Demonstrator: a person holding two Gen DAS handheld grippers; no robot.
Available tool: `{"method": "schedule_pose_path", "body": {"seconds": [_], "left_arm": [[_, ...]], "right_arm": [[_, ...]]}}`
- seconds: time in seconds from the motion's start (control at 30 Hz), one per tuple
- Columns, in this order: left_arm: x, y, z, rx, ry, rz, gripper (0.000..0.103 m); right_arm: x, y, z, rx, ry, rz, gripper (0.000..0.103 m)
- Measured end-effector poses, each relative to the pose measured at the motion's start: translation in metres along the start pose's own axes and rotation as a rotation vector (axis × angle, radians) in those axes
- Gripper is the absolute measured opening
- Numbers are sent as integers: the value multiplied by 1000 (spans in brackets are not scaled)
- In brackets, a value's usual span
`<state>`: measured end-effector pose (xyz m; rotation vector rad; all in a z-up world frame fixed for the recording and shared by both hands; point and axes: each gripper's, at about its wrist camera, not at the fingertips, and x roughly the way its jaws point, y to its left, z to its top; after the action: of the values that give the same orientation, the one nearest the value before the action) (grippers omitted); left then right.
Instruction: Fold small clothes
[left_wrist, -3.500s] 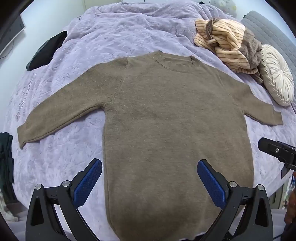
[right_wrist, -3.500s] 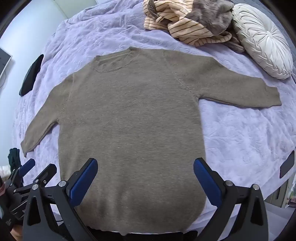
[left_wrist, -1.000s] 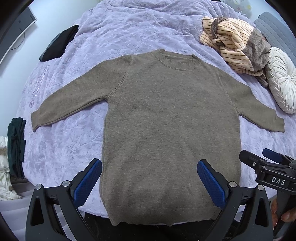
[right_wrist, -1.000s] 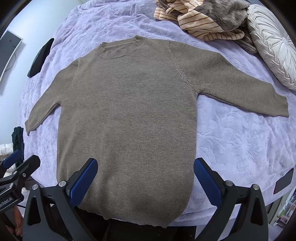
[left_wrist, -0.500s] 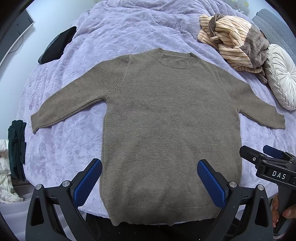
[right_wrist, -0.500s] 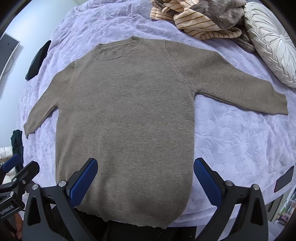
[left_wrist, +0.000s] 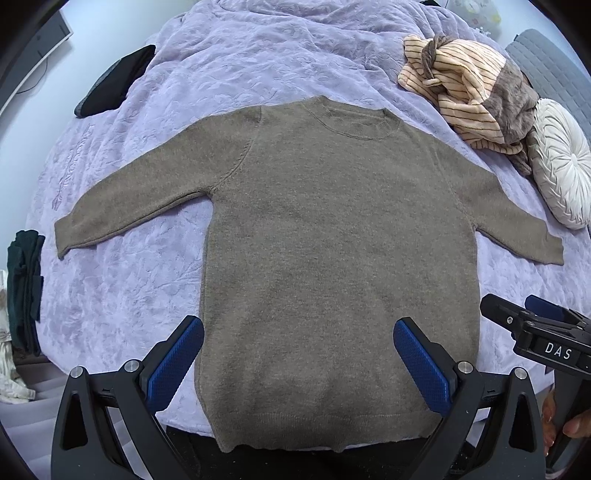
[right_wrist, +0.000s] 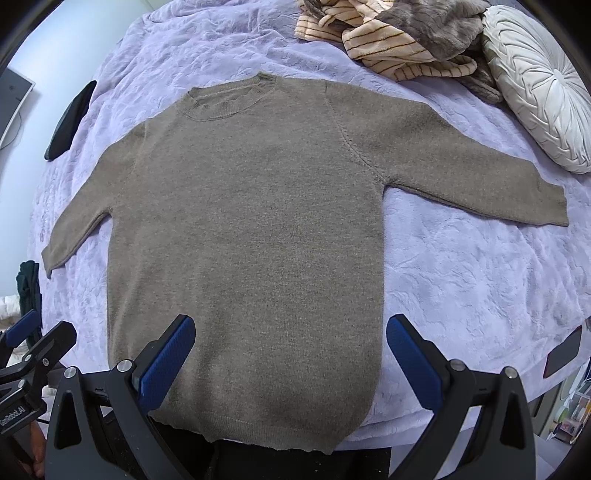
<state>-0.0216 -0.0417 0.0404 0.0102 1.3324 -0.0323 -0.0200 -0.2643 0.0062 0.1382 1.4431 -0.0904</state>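
A brown knit sweater (left_wrist: 332, 258) lies flat on the purple bedspread (left_wrist: 129, 295), neck away from me, both sleeves spread out to the sides. Its hem hangs at the near bed edge. It also shows in the right wrist view (right_wrist: 251, 240). My left gripper (left_wrist: 297, 354) is open and empty, held above the sweater's lower part. My right gripper (right_wrist: 290, 350) is open and empty, also above the lower part. The right gripper shows at the right edge of the left wrist view (left_wrist: 535, 325); the left gripper shows at the lower left of the right wrist view (right_wrist: 33, 343).
A heap of striped and grey clothes (left_wrist: 472, 96) lies at the far right, next to a round white cushion (left_wrist: 561, 177). A black item (left_wrist: 114, 85) lies at the far left. Dark green cloth (left_wrist: 24, 280) hangs off the bed's left side. A dark phone-like thing (right_wrist: 561, 350) lies at the right edge.
Both grippers have pulled back toward the near bed edge, so the sweater's hem has come into view. Both stay open. The sweater has not moved.
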Motion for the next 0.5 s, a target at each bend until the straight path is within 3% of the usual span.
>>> {"method": "schedule_pose_path", "body": {"seconds": [0.5], "left_arm": [[25, 31, 9, 23, 23, -115, 103]], "right_arm": [[4, 31, 0, 52, 7, -58, 103]]}}
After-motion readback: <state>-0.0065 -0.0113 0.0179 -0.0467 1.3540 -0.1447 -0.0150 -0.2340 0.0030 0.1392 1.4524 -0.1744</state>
